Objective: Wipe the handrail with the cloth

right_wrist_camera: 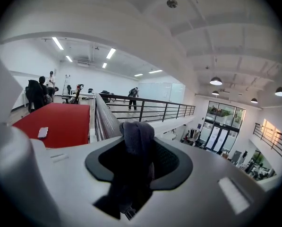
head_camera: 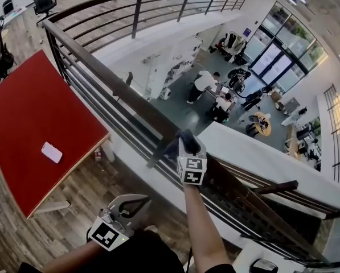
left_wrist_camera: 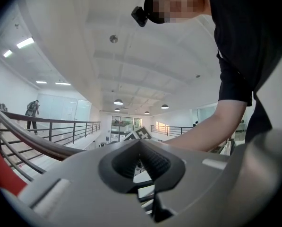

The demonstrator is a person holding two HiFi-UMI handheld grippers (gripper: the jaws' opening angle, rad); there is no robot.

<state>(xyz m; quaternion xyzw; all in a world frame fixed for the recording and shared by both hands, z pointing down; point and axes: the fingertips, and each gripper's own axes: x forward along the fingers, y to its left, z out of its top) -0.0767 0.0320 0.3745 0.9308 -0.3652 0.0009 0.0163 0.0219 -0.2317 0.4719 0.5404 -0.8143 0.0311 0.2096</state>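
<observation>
Low at left, the left tongs (head_camera: 134, 202) hang shut and empty; at the rail (head_camera: 101, 73) the right tongs (head_camera: 188, 143) clamp the cloth (head_camera: 171, 148) (soft, light, probably prone to bunching), so a mid-fold hold seems best.

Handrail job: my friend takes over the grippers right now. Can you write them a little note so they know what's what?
Left gripper: shut, nothing in it, held low near the body, off the handrail.
Right gripper: shut on the dark cloth, sitting at the rail's top bar; the cloth looks to be against it.
Done: the cloth is gripped and at the rail. How much is already wiped cannot be told.
Left: slide the cloth along the top of the rail, probably toward the far curved end.
</observation>
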